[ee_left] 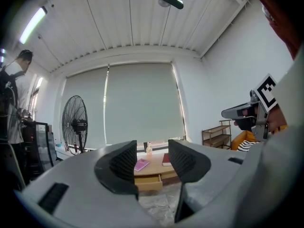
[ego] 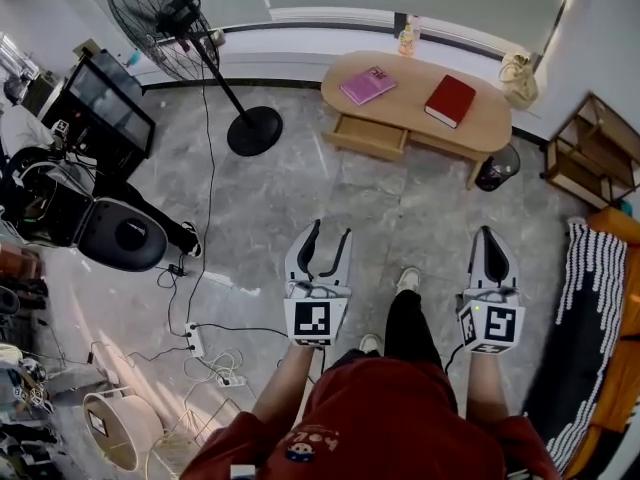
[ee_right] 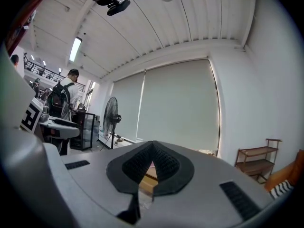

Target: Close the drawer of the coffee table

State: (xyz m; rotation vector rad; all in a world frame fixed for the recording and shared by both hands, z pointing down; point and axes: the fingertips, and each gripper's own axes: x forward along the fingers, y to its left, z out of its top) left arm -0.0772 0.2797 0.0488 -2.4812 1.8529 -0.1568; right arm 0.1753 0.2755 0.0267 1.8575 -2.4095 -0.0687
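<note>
In the head view, the left gripper and the right gripper are held level side by side above a grey stone floor. The drawer is seen well ahead of both. It is pulled out from the front of the low oval wooden counter, ahead of the left gripper and slightly to its right.

Only this view shows the counter top whole. A pink book lies above the drawer, a red book lies to its right, and a small bottle stands at the far edge. A standing fan is seen far to the left of the left gripper, with cables and a power strip on the floor below it.

In the left gripper view, the left gripper is shown released, its jaws set wide apart with nothing gripped. The open drawer and both books are framed in the gap, well beyond the tips. The right gripper's marker cube is caught at the right edge, and a person stands at the far left.

In the right gripper view, the right gripper is shown clenched, tips together and holding nothing. Only a sliver of pale wood is visible under the meeting tips. A wooden shelf is seen off to its right, and a person with a backpack off to its left.
</note>
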